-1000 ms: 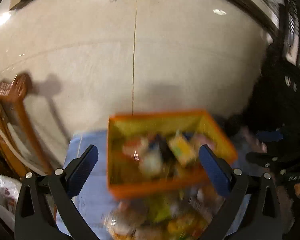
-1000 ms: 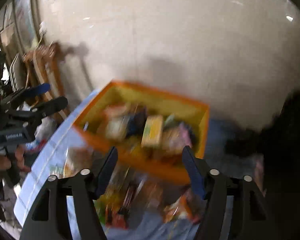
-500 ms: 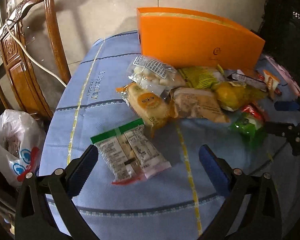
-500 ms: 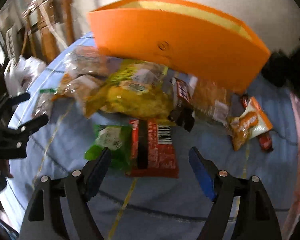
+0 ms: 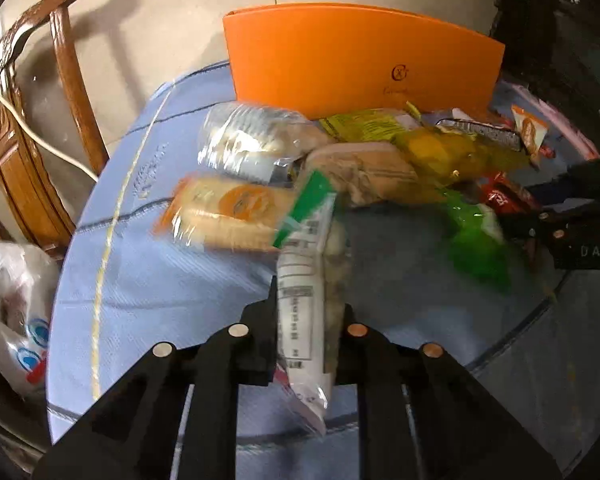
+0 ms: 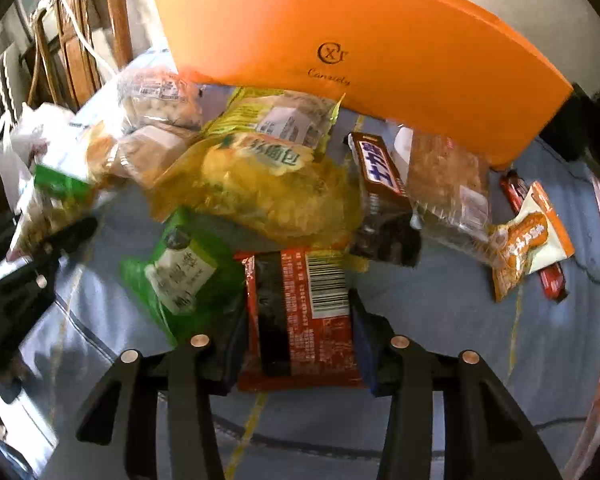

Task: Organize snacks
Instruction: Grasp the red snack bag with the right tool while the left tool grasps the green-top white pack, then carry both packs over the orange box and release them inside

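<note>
My left gripper (image 5: pixel 306 320) pinches a clear plastic snack packet with a green header strip and white label (image 5: pixel 304 280); its jaws have just been closing and the pads now press on the packet, which stands on edge and tilts up off the blue cloth-covered round table (image 5: pixel 148 280). My right gripper (image 6: pixel 298 344) grips a flat red foil snack pack with a barcode (image 6: pixel 300 312) by both long edges; its jaws have likewise just been closing, and the pack lies between them. Landmark: the tall orange cardboard box (image 6: pixel 380 40) standing at the far side of the table. In front of that box lies a heap of loose snacks: a large yellow crinkled bag (image 6: pixel 260 184) at the centre, a brown chocolate bar (image 6: pixel 380 168) just beside it, a clear bag of brown biscuits (image 6: pixel 448 184) nearer the box's right end, and an orange-and-white sachet (image 6: pixel 528 240) further right. A green pouch with a pale label (image 6: pixel 180 276) rests against the red pack, on the side away from the sachet. A carved wooden chair (image 5: pixel 24 128) stands beyond the box's left end.
</note>
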### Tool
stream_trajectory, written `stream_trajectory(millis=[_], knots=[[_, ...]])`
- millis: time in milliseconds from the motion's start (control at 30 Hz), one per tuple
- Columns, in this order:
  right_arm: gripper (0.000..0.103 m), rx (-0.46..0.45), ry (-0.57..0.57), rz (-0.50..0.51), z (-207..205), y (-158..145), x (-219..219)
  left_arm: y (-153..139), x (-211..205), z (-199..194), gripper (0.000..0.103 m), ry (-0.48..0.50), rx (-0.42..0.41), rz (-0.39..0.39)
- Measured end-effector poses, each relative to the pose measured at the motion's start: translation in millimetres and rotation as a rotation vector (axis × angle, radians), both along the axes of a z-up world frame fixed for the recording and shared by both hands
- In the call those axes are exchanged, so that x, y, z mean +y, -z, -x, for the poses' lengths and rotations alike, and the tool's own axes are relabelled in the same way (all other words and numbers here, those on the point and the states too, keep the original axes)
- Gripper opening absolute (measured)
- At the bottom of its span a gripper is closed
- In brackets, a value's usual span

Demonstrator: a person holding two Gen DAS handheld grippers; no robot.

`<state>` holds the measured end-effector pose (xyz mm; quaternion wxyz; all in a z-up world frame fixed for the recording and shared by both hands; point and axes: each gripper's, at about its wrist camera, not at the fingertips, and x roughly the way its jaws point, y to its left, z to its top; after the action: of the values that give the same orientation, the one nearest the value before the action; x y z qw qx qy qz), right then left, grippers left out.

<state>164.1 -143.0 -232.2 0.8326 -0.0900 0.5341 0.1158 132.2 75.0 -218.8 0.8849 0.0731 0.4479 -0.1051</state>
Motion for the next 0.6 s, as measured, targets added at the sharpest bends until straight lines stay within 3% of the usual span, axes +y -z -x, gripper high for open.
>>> stream_trajectory(millis=[133,300,467,600], knots=[[0.045,-0.011,0.018,-0.061,8,-10,-6,-8,28,2,0.014,-0.037,0.020,0.117],[0.045,-0.015,0.042,-0.106,16,-17,-13,-12,65,11,0.014,-0.079,0.024,0.197],[0.045,-0.007,0.049,-0.114,21,-12,-13,-2,54,4,0.015,-0.055,0.047,0.190],[0.045,-0.027,0.051,-0.119,38,-34,-19,-15,40,3,0.014,-0.015,0.019,0.197]])
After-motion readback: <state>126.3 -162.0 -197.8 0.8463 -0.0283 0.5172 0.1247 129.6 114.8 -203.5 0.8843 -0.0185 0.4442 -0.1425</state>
